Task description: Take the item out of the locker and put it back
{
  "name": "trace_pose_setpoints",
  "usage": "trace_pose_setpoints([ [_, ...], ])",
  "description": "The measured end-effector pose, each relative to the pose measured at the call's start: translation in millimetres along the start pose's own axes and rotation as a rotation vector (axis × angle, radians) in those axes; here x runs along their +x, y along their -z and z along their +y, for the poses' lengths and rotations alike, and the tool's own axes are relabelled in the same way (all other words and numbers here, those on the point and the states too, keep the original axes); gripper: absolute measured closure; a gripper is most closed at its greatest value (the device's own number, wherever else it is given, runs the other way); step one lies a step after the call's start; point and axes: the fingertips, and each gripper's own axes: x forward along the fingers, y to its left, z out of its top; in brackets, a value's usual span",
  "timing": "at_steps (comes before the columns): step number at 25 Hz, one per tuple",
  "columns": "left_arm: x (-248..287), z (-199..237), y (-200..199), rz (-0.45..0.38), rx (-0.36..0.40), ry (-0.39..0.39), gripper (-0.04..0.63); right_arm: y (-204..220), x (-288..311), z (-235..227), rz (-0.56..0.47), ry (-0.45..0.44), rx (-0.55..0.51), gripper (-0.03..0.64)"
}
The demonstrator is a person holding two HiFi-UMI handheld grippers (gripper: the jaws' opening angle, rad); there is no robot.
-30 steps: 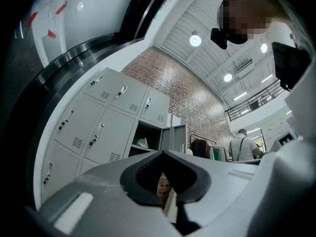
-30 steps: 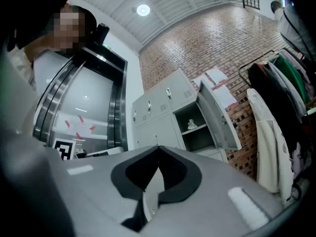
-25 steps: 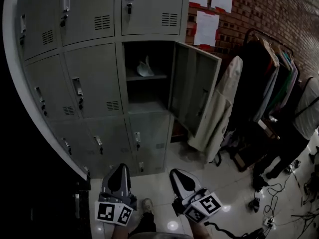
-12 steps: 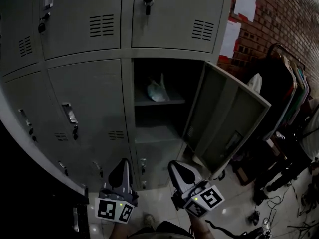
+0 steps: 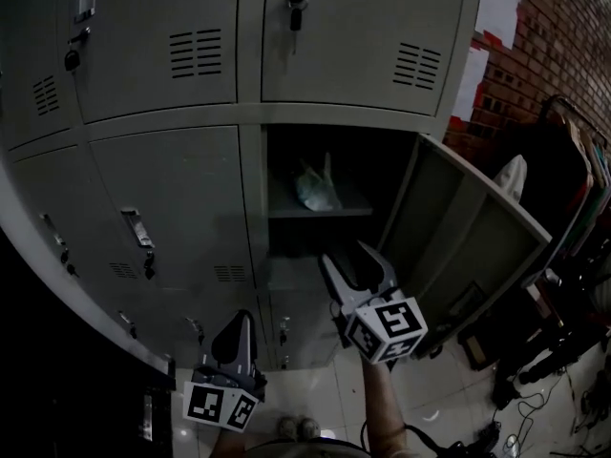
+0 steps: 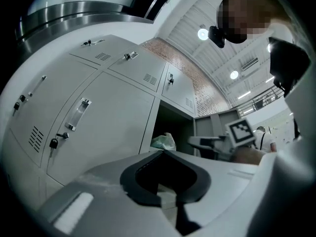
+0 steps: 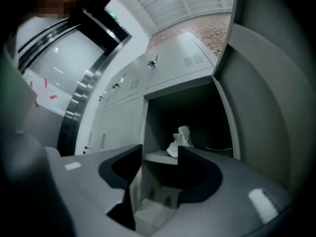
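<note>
1. Risk, door: it hangs open at an angle just to the right of the right tool. A wide swing on the way in could clip its edge and knock it further round or shut across the opening.
2. Risk, shelf: the right tool sits below and in front of the shelf lip, so a flat, straight reach would hit the lip. My read is that it has to rise first.
3. Risk, bag: thin crumpled plastic with a loose knotted top. A pinch on that loose top alone could slip or tear, and a shallow poke could shove it deeper.
4. Right tool: jaws partly apart and opening, with nothing between them. In the right gripper view the bag lines up in the gap but is well beyond the tips.
5. Left tool: jaws together and empty, held low in front of the closed lower lockers, clear of the reach.
6. Container, locker bank: grey metal, and every door in view is closed except one.
7. Container, open compartment: it is split by the shelf. The pale bag sits on the shelf, left of centre and near the front. I can make out nothing in the section below.
8. The item has not yet been taken out.
</note>
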Motion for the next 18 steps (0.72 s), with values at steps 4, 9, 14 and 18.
trace_pose_setpoints([
  [4, 6, -1, 0, 0.007, 0.004, 0.009, 0.591, -19, 77, -49, 0.06, 0.091, 0.046, 0.236],
  [9, 11, 6, 0, 0.005, 0.0, -0.003, 0.591, -4, 134, -72, 0.22, 0.107, 0.087, 0.201],
  [14, 15, 16, 0, -0.004, -0.008, -0.025, 0.591, 13, 145, -77, 0.273, 0.141, 0.033, 0.256],
  [18, 18, 18, 3, -0.005, -0.017, -0.031, 0.591, 7, 142, -78, 0.246, 0.159, -0.038, 0.599],
])
